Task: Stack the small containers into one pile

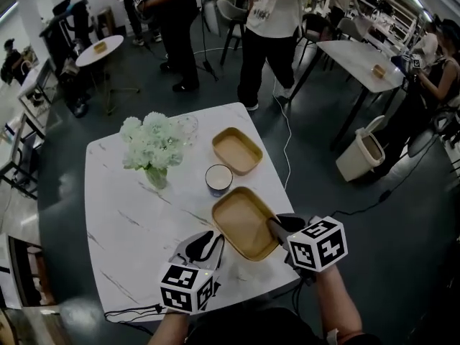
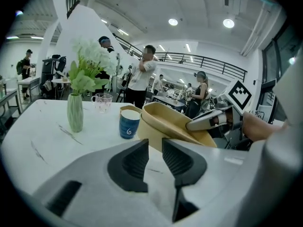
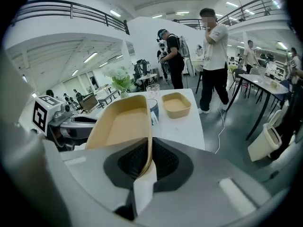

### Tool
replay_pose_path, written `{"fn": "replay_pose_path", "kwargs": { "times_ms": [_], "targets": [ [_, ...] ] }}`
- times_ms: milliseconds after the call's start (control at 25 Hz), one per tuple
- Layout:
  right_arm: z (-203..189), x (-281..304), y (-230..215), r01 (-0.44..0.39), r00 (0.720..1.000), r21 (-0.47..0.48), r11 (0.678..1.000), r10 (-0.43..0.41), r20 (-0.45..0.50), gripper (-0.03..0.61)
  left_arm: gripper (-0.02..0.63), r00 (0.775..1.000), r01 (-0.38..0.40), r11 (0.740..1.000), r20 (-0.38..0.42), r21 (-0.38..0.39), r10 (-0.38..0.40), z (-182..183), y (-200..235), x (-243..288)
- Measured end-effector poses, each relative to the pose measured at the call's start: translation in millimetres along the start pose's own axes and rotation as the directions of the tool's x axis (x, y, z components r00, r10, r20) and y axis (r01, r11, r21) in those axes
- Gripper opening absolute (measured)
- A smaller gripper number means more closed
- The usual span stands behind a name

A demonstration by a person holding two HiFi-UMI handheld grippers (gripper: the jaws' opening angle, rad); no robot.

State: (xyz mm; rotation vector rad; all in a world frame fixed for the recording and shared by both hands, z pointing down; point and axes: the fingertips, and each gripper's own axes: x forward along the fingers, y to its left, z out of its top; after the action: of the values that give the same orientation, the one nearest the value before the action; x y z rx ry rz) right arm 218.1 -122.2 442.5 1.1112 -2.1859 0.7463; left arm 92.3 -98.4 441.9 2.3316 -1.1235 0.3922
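Right gripper (image 3: 147, 161) is seen clamped on large tray (image 3: 120, 126) rim in its view alone. Left gripper (image 2: 155, 151) is held open beside that tray, above marble table (image 1: 129, 221).

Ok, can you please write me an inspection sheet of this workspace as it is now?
Surface: white marble table, no spill seen.
Job's things: large tan container tilted, held by its rim; small tan container flat on the table, apart from it.
Clutter: blue cup, flower vase, glass cup.
Grippers: right claw shut on the large tan container; left claw open, nothing between.
Cables: white cable on the floor; black cable at the near table edge.
Surroundings: standing people, another table, bin.
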Motion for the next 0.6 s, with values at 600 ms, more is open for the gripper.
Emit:
{"fn": "replay_pose_path", "kwargs": {
  "times_ms": [600],
  "targets": [
    [53, 0, -112, 0.009, 1.000, 0.002, 1.000, -0.009, 0.008, 0.020, 0.098, 0.998, -0.060, 0.997, -0.011, 0.040, 0.060, 44, -43, 77]
  ]
}}
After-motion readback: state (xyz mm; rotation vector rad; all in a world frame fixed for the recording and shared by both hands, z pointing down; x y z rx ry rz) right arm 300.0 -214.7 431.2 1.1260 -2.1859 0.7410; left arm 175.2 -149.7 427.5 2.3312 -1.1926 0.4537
